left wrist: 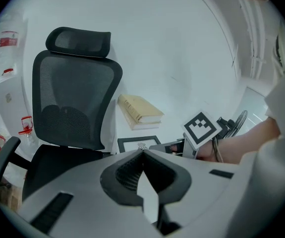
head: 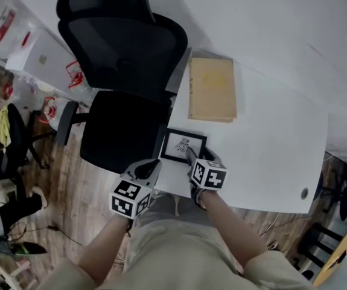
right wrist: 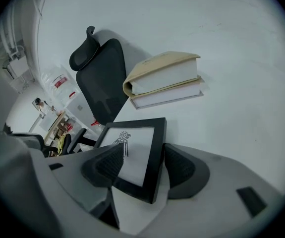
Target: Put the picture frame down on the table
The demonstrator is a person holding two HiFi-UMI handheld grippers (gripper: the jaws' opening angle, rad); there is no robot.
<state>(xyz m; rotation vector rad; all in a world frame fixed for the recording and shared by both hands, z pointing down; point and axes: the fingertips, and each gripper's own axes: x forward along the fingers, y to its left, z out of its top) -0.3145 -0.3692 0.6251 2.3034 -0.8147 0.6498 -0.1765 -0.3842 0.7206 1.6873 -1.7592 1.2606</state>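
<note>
Flat on the white surface (head: 270,144), glass up, with the picture frame (right wrist: 132,152) resting there by the near edge and its right-hand rail between the jaws of the right tongs (right wrist: 142,151). Spread wide there, one pad over the glass and the other just outside the rail, with no squeeze to be seen on either. Reads as a release, the frame's weight now borne by the surface. Probably taken by that one rail so as to lower the flat back level. Pressed together and empty on the left tongs (left wrist: 142,155), hanging just left of the right tongs at the surface's edge, beside the seat of the black office chair (head: 122,71). Likely kept aside for want of any need of a second grip on so light a thing. Beyond the right tongs, well apart from the frame, a thick tan book (head: 212,89), out of the way. Looks all but done. Left only to draw the right tongs back without nudging the rail.
</note>
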